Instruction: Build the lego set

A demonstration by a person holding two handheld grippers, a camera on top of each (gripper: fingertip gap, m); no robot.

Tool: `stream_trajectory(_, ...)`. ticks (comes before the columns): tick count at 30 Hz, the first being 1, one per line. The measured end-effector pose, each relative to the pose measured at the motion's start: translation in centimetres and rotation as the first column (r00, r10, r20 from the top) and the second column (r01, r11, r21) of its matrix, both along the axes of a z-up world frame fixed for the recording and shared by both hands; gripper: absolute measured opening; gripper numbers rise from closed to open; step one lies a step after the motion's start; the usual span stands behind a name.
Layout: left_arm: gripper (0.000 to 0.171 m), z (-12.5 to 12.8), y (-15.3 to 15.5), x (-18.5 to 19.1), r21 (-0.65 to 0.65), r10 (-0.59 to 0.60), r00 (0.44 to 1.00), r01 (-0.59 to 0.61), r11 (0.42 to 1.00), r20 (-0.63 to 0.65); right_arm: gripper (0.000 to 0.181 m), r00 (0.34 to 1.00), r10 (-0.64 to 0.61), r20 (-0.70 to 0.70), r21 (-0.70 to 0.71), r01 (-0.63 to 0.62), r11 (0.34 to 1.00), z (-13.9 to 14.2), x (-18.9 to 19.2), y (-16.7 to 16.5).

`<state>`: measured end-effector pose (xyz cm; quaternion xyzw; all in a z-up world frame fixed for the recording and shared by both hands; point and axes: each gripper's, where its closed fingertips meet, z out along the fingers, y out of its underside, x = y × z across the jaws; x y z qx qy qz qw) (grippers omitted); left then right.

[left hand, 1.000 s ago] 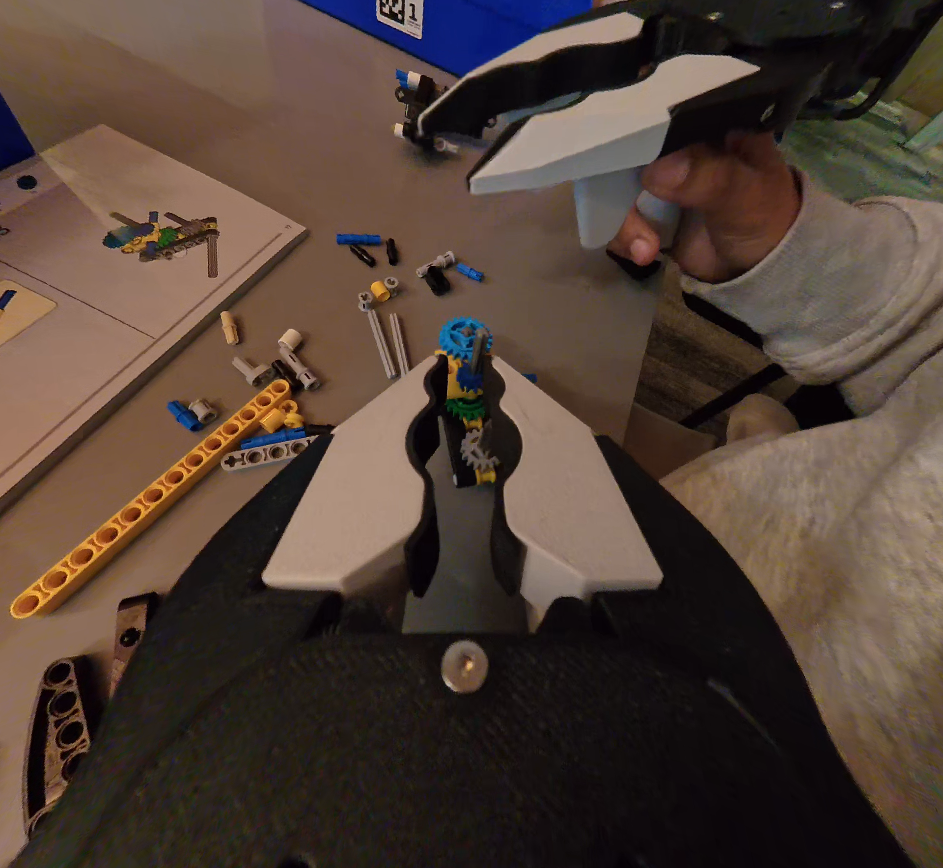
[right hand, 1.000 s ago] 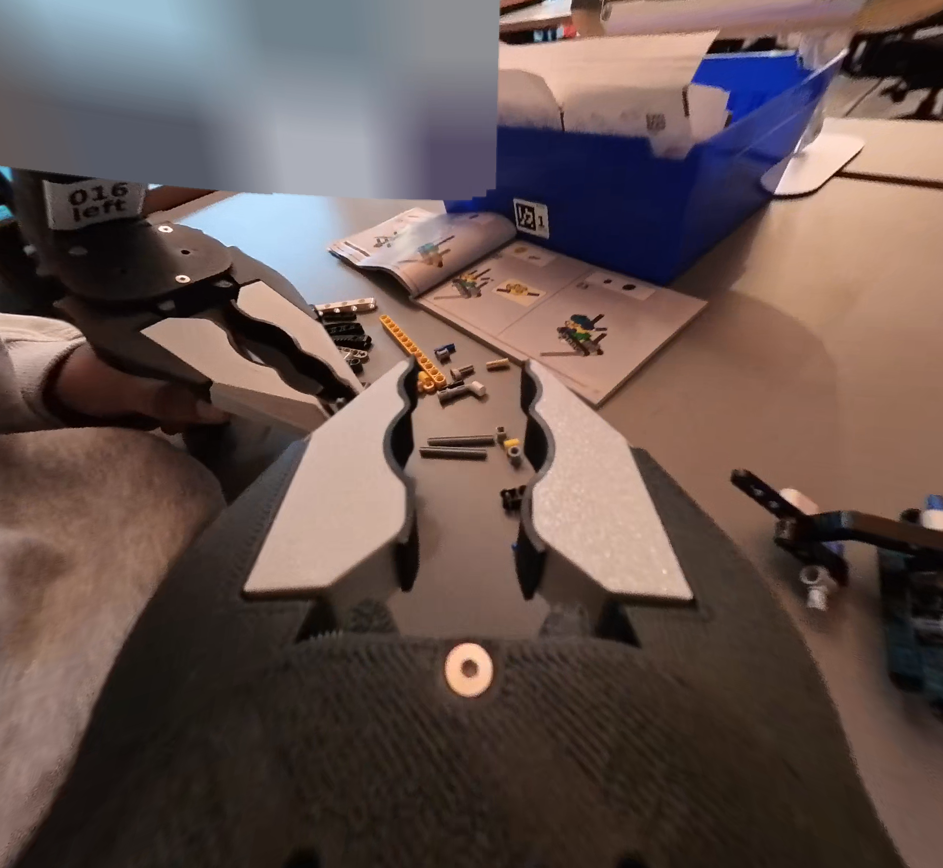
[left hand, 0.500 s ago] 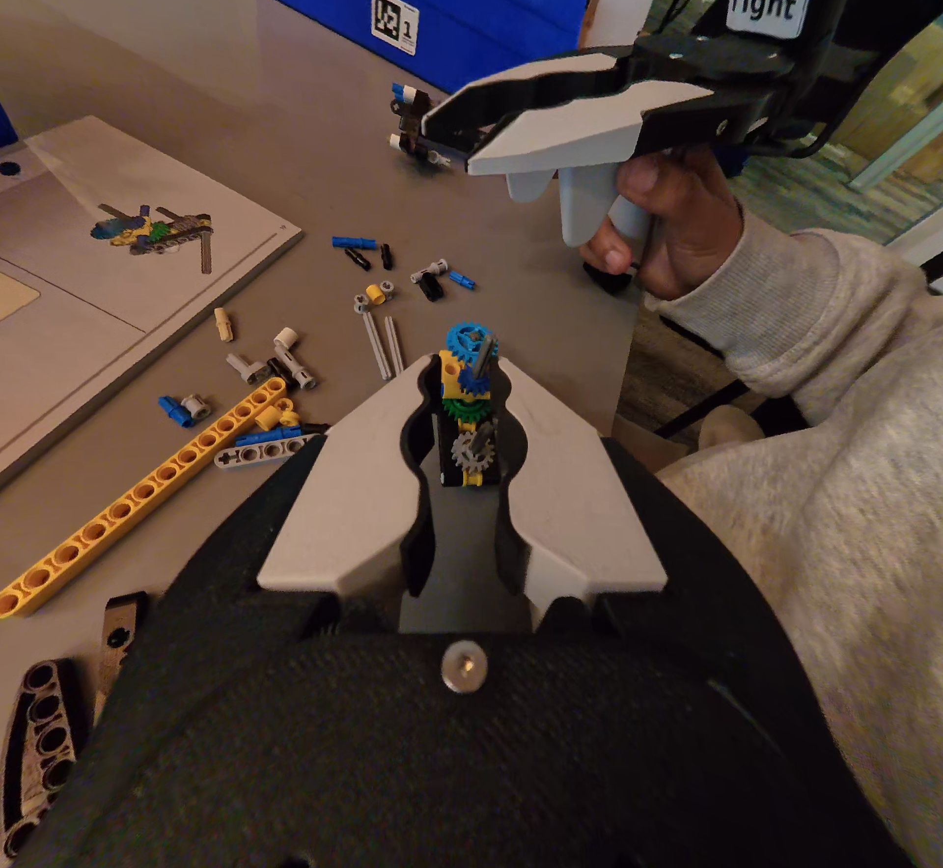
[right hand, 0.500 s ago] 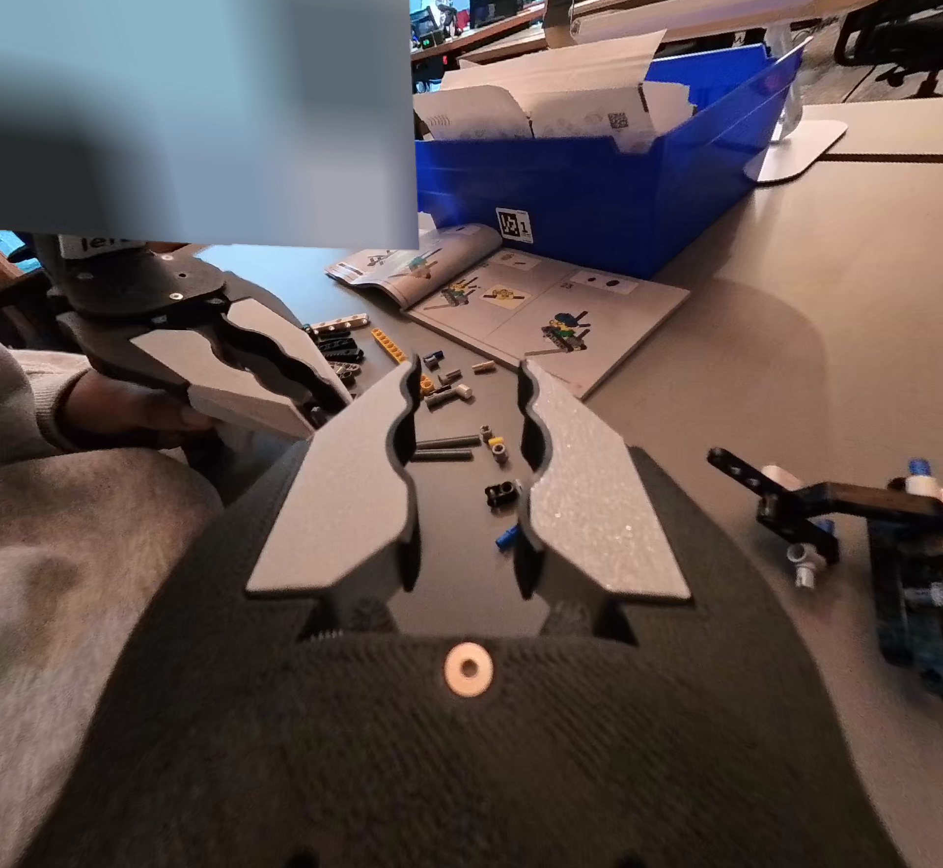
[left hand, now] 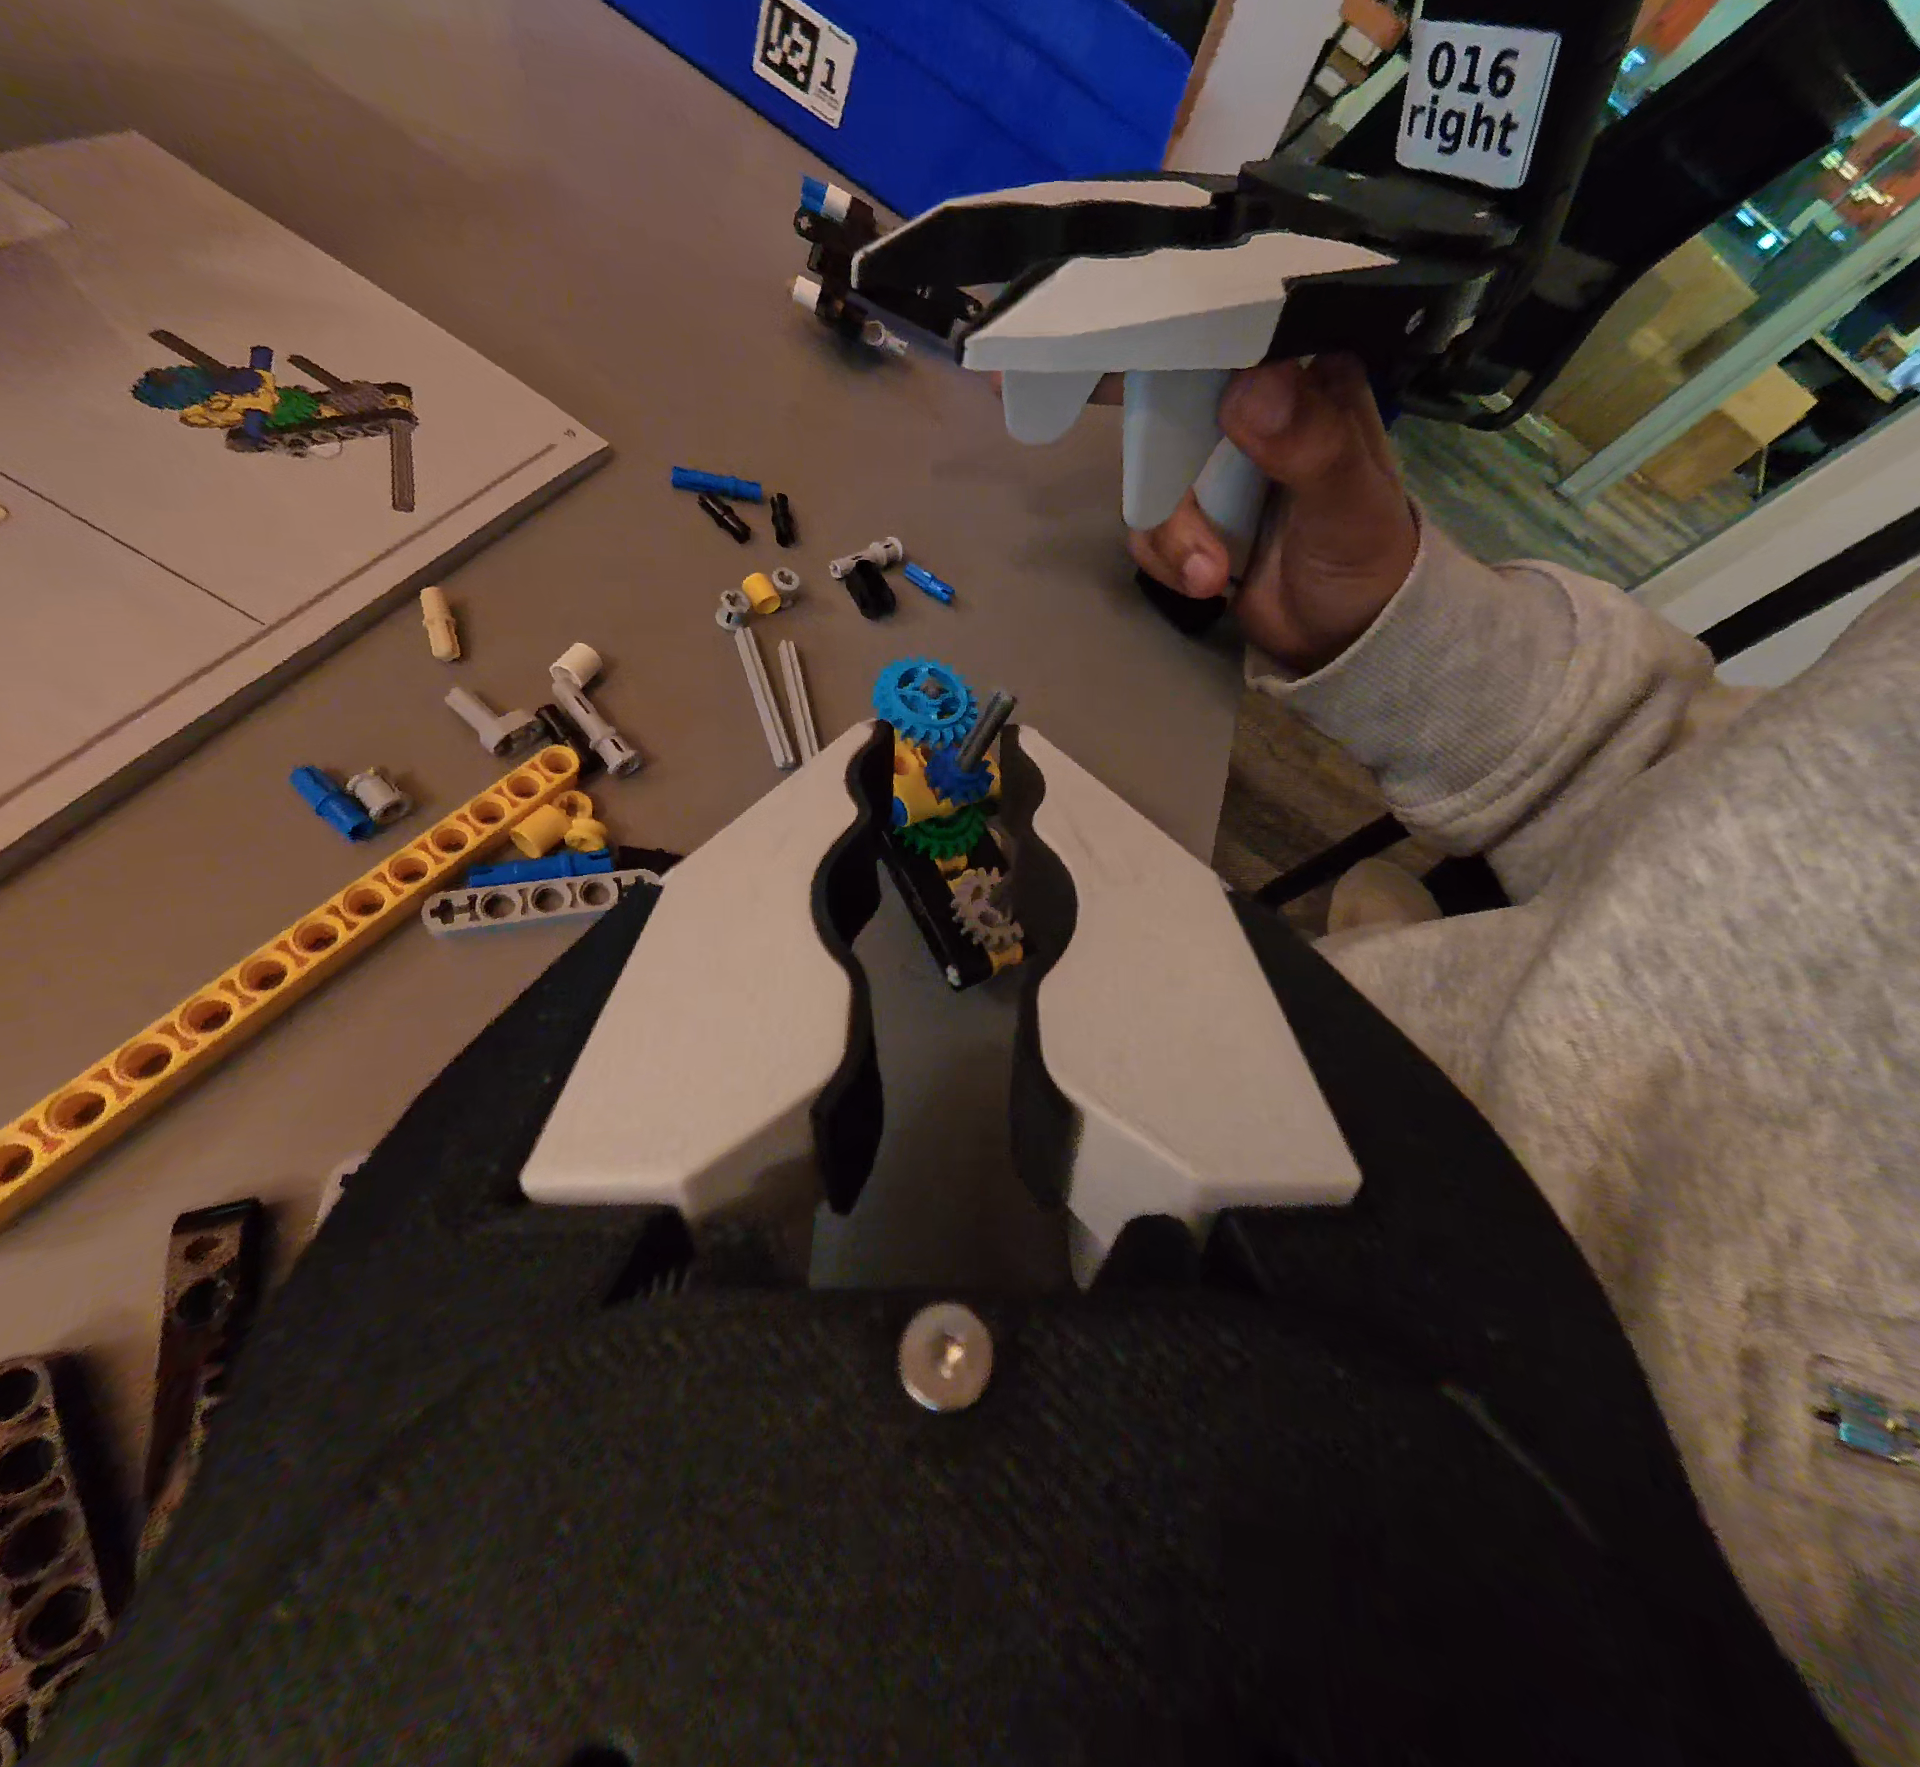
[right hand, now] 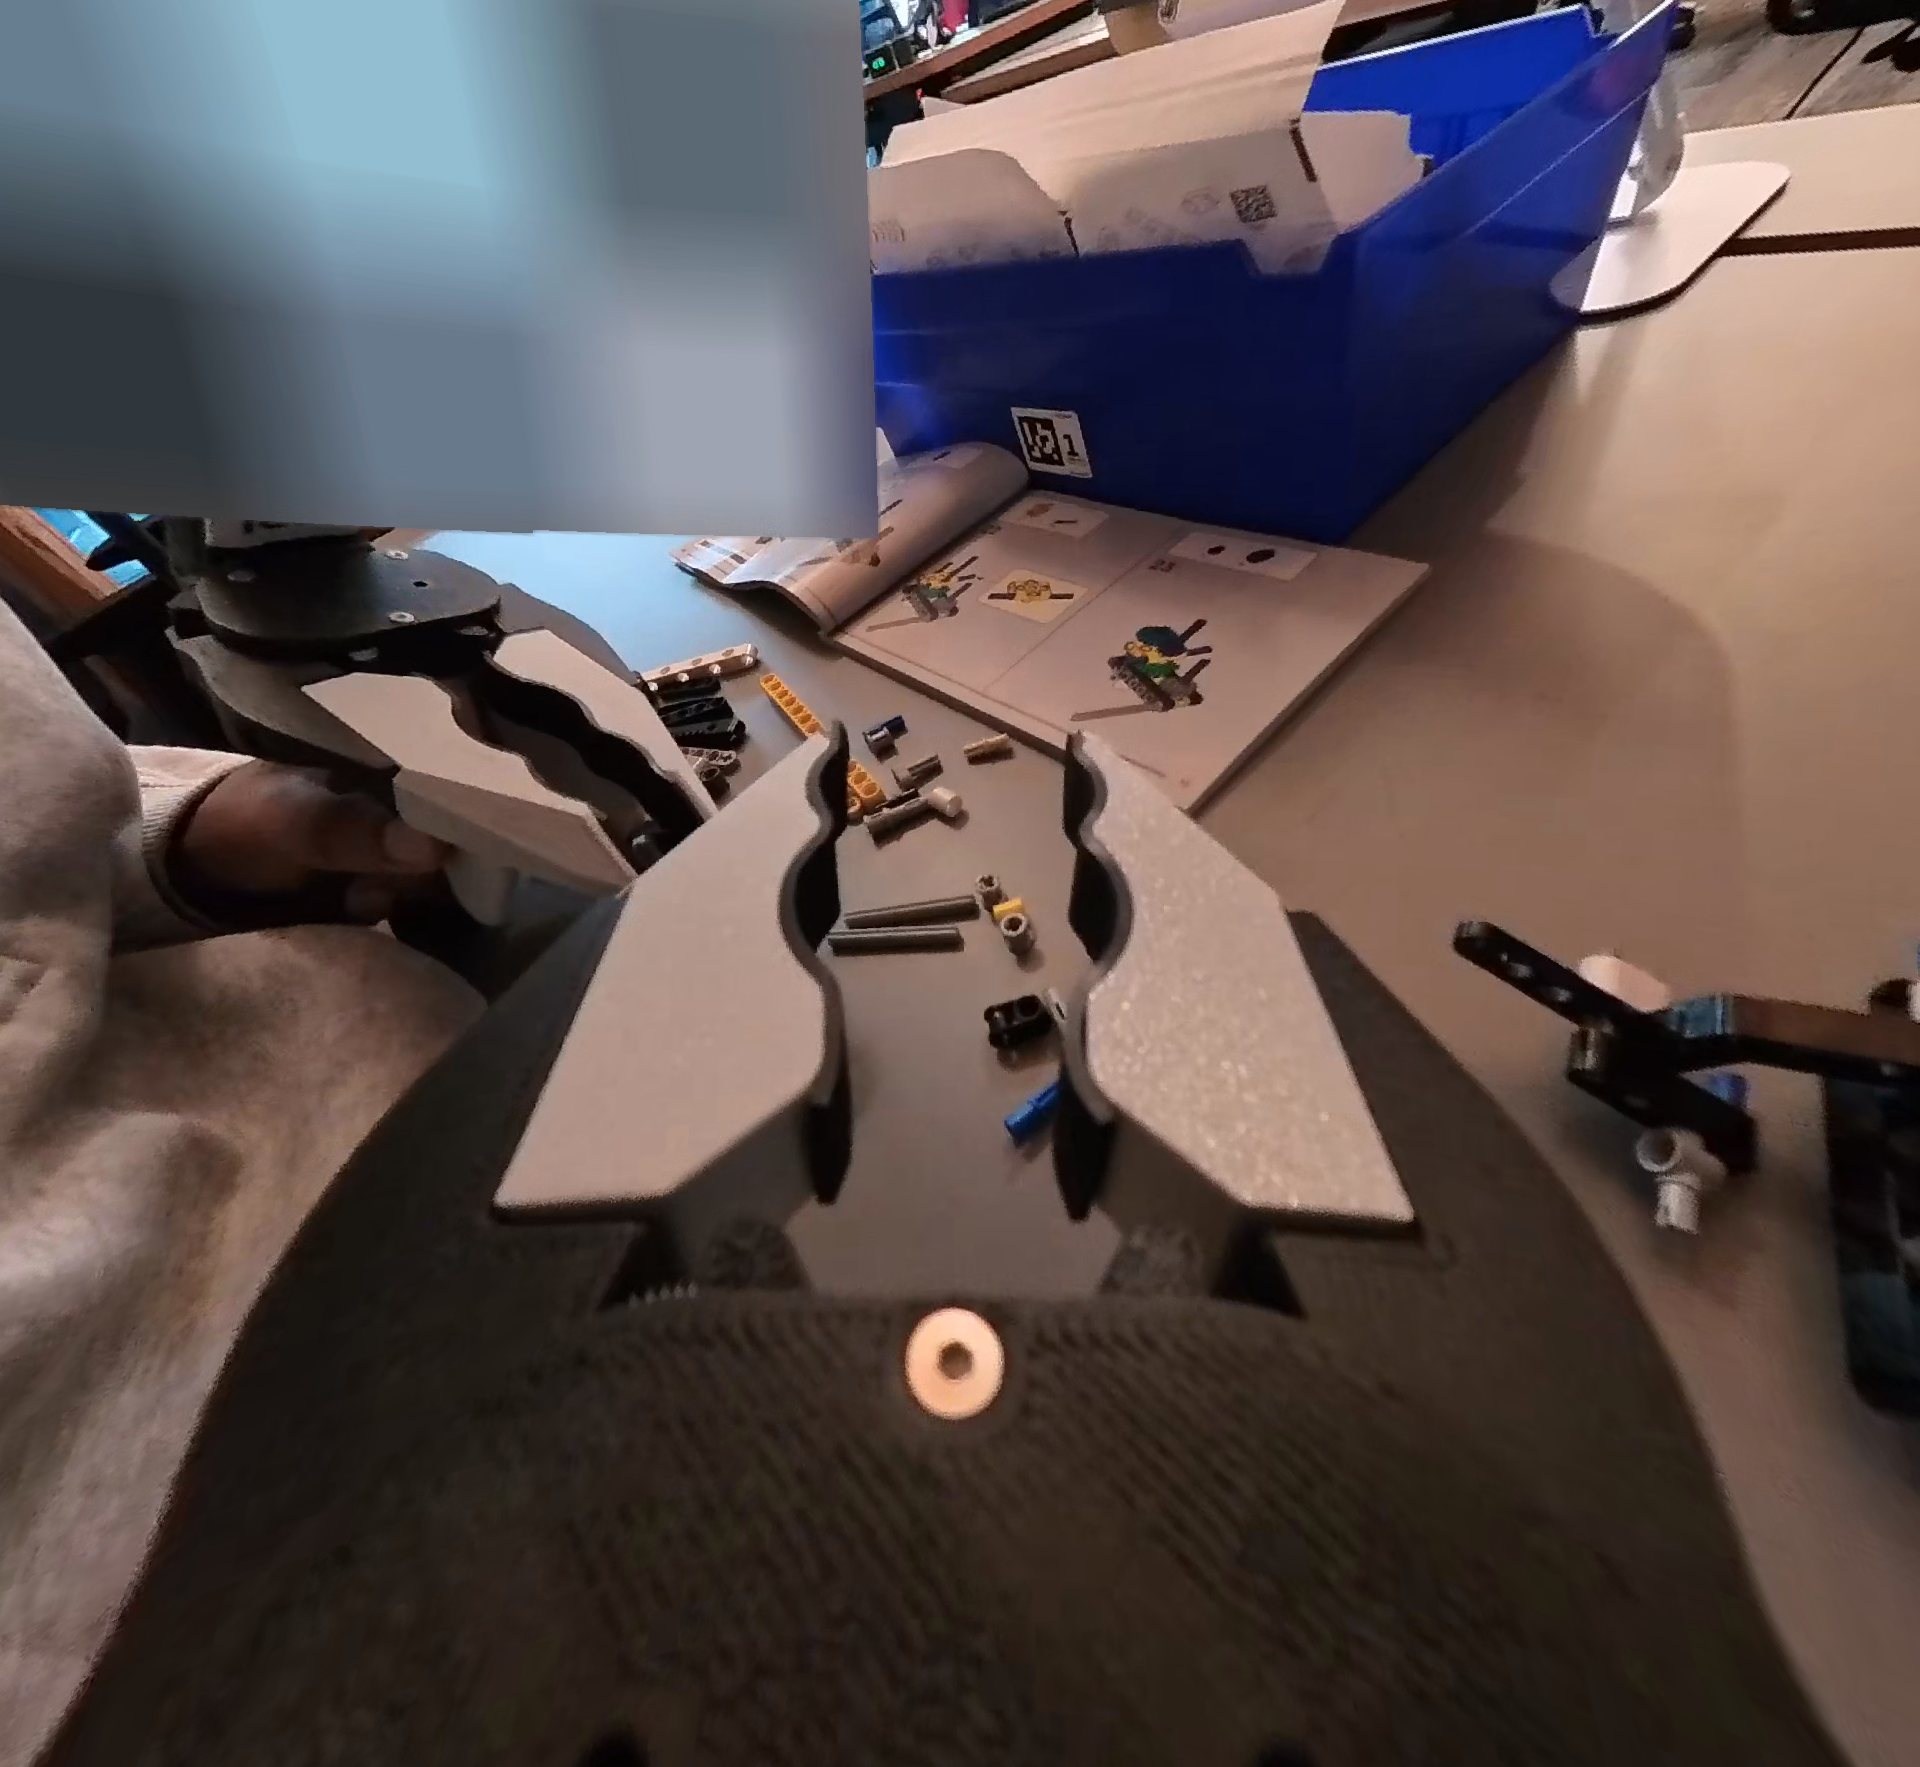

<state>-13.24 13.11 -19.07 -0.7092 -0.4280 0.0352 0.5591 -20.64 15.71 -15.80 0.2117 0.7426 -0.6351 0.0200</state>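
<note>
A small gear assembly [left hand: 940,829], with blue, green and grey gears on a yellow and black beam, is pinched between the fingers of the left gripper [left hand: 940,844] and held up near the front edge of the surface [left hand: 312,107]. The fingers of the right gripper [right hand: 951,896] are spread with nothing between them, and are held above a scatter of loose parts: two grey axles [right hand: 904,922], a yellow bush [right hand: 1008,909], a black connector [right hand: 1013,1018] and a blue pin [right hand: 1031,1107]. Further out, a long yellow beam [left hand: 281,959] is laid toward the left edge, an open instruction booklet [right hand: 1091,657] is spread before the blue bin [right hand: 1195,387], and a darker partial build [right hand: 1662,1042] is seen to the right. The step in hand is judged to be the fetching of the next piece for the gear assembly, with the build still at an early stage. For the next move, the open fingers would need lowering over one small part, squared to it, then closed gently so it is not flicked away.
</note>
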Motion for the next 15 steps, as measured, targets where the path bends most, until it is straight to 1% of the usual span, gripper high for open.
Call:
stream_trajectory(6, 0.018, 0.0, 0.3, 0.2, 0.009, -0.023, 1.0, 0.023, 1.0, 0.009, 0.04, 1.0, 0.006, 0.018, 0.0, -0.006, 1.0, -0.1, -0.1, -0.1)
stream_trajectory(11, 0.021, -0.1, 1.3, 0.9, -0.027, -0.087, 0.996, 0.086, 0.996, -0.009, 0.04, 0.999, 0.035, 0.029, -0.01, -0.035, 0.999, 0.0, 0.2, -0.2)
stream_trajectory(13, 0.023, -0.1, 1.4, 1.0, -0.037, -0.088, 0.996, 0.088, 0.995, -0.018, 0.04, 0.995, 0.092, 0.033, -0.016, -0.092, 0.996, 0.1, 1.0, -0.4)
stream_trajectory(15, 0.026, -0.1, 1.3, 0.9, -0.034, -0.08, 0.997, 0.079, 0.996, -0.017, 0.044, 0.978, 0.194, 0.074, -0.022, -0.192, 0.981, -0.1, 2.3, -0.9)
